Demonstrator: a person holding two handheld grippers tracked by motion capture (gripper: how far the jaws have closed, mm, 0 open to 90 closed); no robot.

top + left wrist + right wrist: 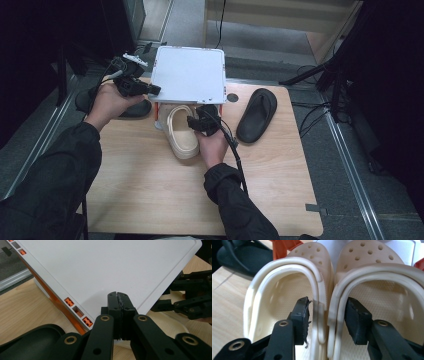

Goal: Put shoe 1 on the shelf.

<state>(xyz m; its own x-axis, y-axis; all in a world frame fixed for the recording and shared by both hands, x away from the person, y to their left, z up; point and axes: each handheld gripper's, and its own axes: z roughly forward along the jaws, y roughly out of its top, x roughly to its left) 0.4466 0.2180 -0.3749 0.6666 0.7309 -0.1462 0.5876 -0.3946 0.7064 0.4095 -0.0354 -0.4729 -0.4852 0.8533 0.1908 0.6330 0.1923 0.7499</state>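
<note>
Under the white square shelf [187, 75] on our wooden table [150, 185], the right gripper [328, 315] straddles both cream perforated foam clogs' [324, 290] adjoining walls, not yet clamped; light, squashy, best pinched there. Our left gripper [117, 298] hovers clenched, empty.

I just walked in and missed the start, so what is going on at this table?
A person works with a gripper in each hand. The right gripper has its jaws open around the two touching inner walls of a pair of cream clogs, which lie partly under a white shelf. The left gripper is shut, empty, over the shelf's top. One black sandal lies to the right, another to the left.
</note>
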